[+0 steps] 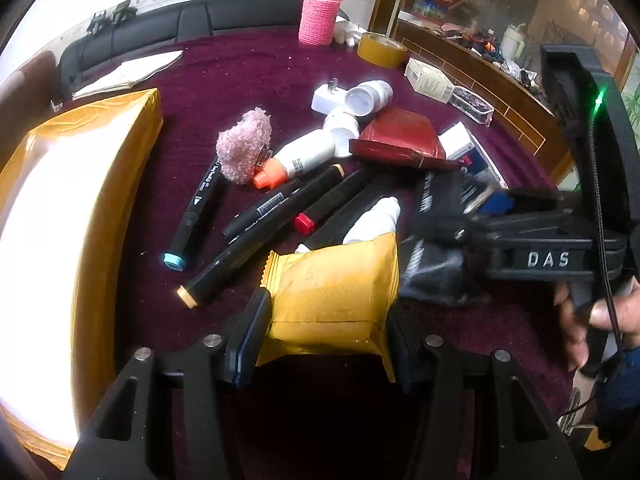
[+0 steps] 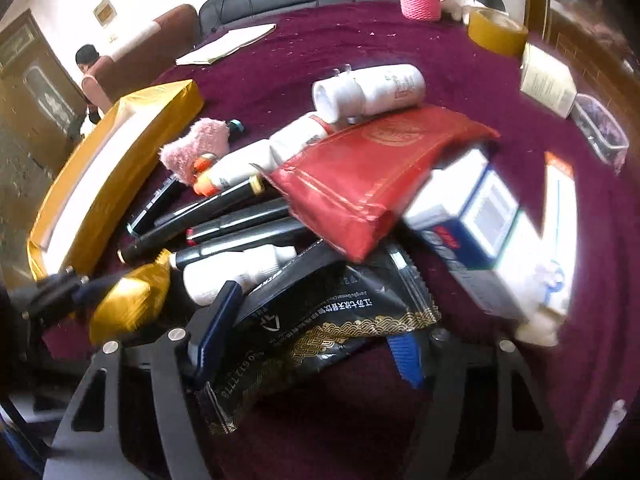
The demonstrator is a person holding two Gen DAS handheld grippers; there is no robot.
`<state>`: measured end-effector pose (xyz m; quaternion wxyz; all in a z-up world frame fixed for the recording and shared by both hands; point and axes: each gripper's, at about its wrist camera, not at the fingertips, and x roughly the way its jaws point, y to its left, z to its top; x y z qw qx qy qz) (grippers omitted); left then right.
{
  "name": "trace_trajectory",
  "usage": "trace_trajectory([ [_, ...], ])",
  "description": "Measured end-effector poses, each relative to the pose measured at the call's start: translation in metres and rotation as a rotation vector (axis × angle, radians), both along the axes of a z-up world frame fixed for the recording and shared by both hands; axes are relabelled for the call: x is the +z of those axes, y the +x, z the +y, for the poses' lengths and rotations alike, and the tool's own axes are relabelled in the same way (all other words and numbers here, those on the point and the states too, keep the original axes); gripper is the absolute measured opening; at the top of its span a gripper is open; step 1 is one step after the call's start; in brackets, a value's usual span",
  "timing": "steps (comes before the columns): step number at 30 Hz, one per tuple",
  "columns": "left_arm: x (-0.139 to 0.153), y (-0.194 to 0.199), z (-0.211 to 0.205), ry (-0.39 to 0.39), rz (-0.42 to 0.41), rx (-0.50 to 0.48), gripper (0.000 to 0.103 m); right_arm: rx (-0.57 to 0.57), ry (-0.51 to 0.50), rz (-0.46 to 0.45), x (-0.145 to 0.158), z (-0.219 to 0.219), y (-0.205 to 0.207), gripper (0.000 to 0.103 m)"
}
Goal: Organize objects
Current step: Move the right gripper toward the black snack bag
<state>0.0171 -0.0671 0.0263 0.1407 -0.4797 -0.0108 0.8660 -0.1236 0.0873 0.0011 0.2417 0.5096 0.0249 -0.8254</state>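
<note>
— What's the left gripper (image 1: 326, 320) got?

— A yellow snack packet (image 1: 334, 300), pinched between both fingers, which press its two sides near the lower end. It sits at the near edge of the heap on the purple tablecloth (image 1: 248, 68).

— And the right gripper (image 2: 308, 344)?

— It has a black foil packet (image 2: 320, 320) with gold wave print lying between its fingers. The left finger touches the packet's edge; the blue pad (image 2: 406, 356) on the other side shows past the foil, so I can't tell whether it's actually clamped.

— What's around them?

— Just behind the yellow packet, a small white bottle (image 1: 374, 220), then several black markers (image 1: 276, 220) lying side by side — one with a red cap, one yellow-ended, one teal-tipped. Beyond those, a white bottle with an orange cap (image 1: 296, 160) beside a pink fuzzy thing (image 1: 242, 148). A red pouch (image 2: 360, 184) lies on top of the pile, partly over a blue-and-white box (image 2: 476, 224).

— Further out?

— A big gold box (image 1: 80, 200) to the left, well apart from the heap. At the far side, a flask in a pink knitted sleeve (image 1: 320, 16) and a roll of yellow tape (image 1: 382, 50) near it.
</note>
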Motion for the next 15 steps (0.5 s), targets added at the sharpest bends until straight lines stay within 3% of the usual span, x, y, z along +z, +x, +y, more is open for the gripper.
trace_trajectory([
  [3, -0.001, -0.001, 0.001, -0.010, -0.002, -0.002, 0.049, -0.021, 0.110, 0.093, 0.009, 0.010, 0.007, 0.069],
  [6, -0.001, 0.000, 0.003, -0.020, -0.002, -0.001, 0.049, -0.066, 0.126, 0.089, 0.013, 0.021, 0.011, 0.072],
  [9, -0.001, -0.001, 0.004, -0.020, -0.002, 0.000, 0.049, -0.103, 0.064, 0.016, 0.013, 0.032, 0.011, 0.072],
  [15, -0.001, 0.000, 0.003, -0.016, -0.003, -0.007, 0.049, -0.169, 0.007, -0.038, 0.009, 0.048, 0.011, 0.072],
])
